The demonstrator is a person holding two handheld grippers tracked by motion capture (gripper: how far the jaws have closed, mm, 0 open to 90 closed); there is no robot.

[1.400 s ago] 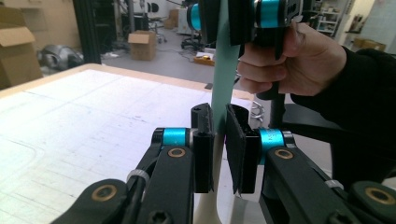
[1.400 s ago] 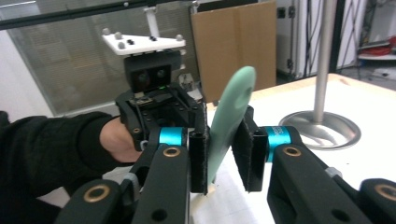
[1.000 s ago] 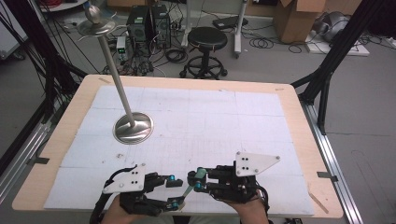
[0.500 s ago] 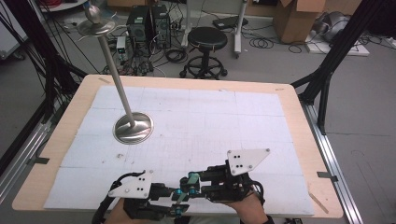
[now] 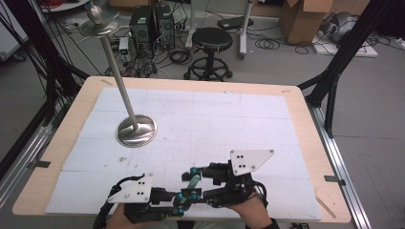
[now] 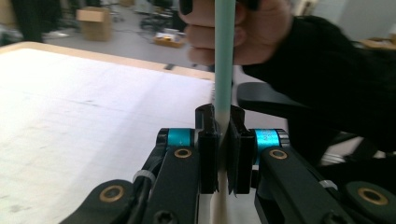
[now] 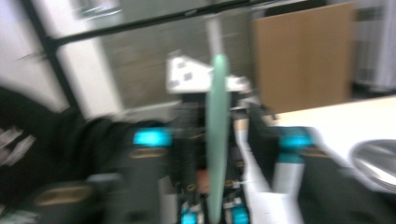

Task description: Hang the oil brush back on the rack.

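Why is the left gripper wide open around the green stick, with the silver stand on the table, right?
Not quite: the left gripper is shut on the green stick, as the left gripper view shows. The silver stand is on the table.

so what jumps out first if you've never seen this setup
Most striking is the pale green stick passed between the two tongs at the near table edge: the left tongs have just been closing and now clamp its lower end, while the right tongs have just been opening around it. Next comes the shiny metal stand, a round base with a tall leaning pole, at the far left of the white mat.
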